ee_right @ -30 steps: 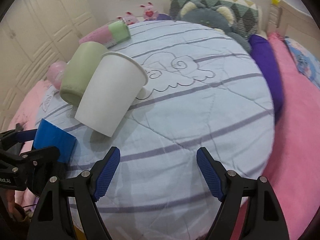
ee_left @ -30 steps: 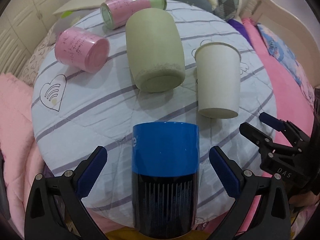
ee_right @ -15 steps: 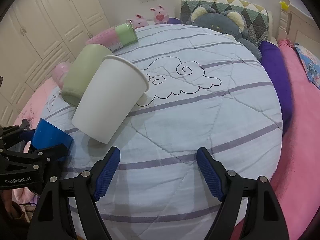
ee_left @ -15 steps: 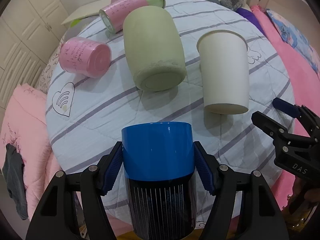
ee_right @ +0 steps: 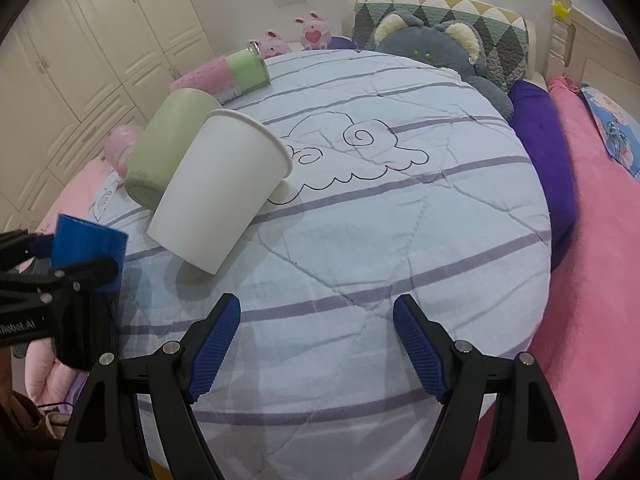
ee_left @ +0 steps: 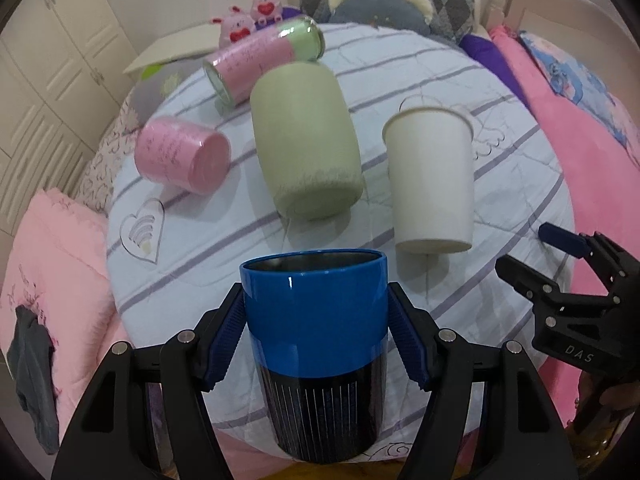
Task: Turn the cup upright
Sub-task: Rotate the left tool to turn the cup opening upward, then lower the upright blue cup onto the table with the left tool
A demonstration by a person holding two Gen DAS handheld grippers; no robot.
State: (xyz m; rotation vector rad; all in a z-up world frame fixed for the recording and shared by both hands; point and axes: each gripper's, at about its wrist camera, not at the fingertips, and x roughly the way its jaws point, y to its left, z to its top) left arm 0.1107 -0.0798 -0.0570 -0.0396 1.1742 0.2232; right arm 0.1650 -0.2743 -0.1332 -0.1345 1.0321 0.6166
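while clamped between left tongs, blue cup (mouth up)

I see a cup with a glossy blue upper band and a black lower part ruled with thin white vertical lines. My gripper pads are blue with a fine mesh texture, on black arms. The quilt is pale blue with lilac stripes and a black-outlined cloud. On it lie a white paper cup, a matte sage-green cup, a pink jar and a pink-and-green jar. The blanket is pink.
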